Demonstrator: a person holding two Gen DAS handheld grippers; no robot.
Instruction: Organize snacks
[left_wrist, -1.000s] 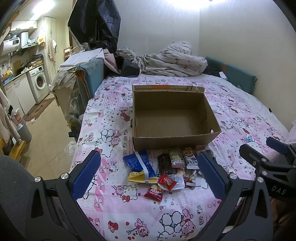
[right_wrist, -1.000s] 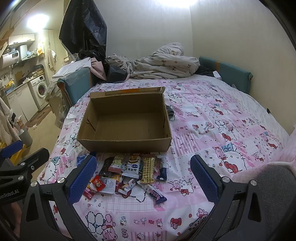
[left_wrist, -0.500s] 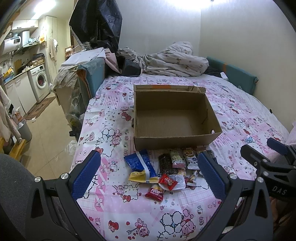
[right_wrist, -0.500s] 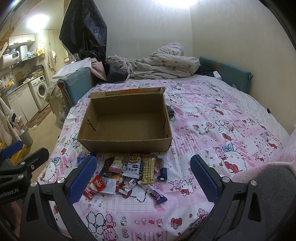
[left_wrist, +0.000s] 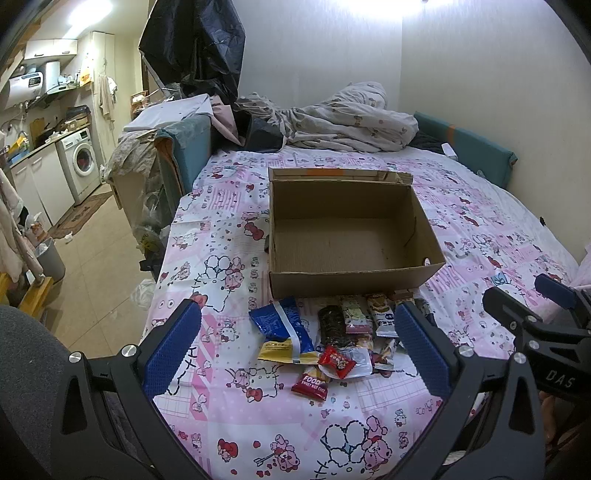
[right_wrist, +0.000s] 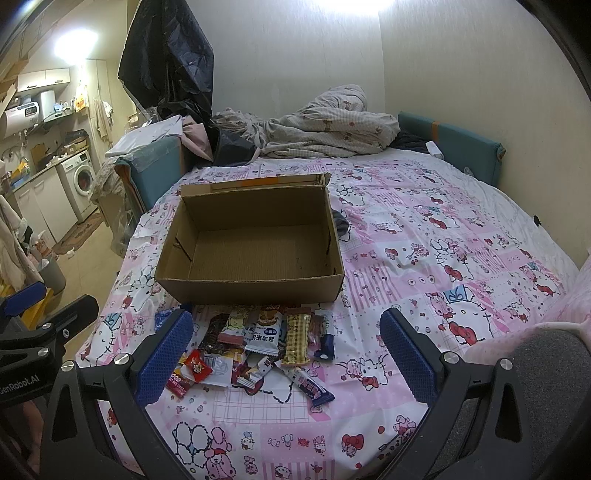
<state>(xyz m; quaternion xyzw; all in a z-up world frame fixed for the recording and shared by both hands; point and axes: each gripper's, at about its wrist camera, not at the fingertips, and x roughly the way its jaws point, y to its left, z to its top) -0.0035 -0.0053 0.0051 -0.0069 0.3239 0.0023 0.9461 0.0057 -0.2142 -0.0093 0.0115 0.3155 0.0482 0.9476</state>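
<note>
both claws are hanging spread wide and empty: the left claw (left_wrist: 299, 343) and the right claw (right_wrist: 286, 349) are hovering over the snacks (right_wrist: 258, 343), which are lying heaped on the bedsheet (right_wrist: 424, 236) at 6 o'clock of the empty box (right_wrist: 251, 243), just beside its near wall. the wrappers are overlapping, so a pinch is likely catching two packets or slipping off slick foil. the soft bed could be giving way under a press, and a low carry could be knocking the box wall.

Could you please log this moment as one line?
left tongs: open, empty | right tongs: open, empty | snacks: before box | box: empty
</note>
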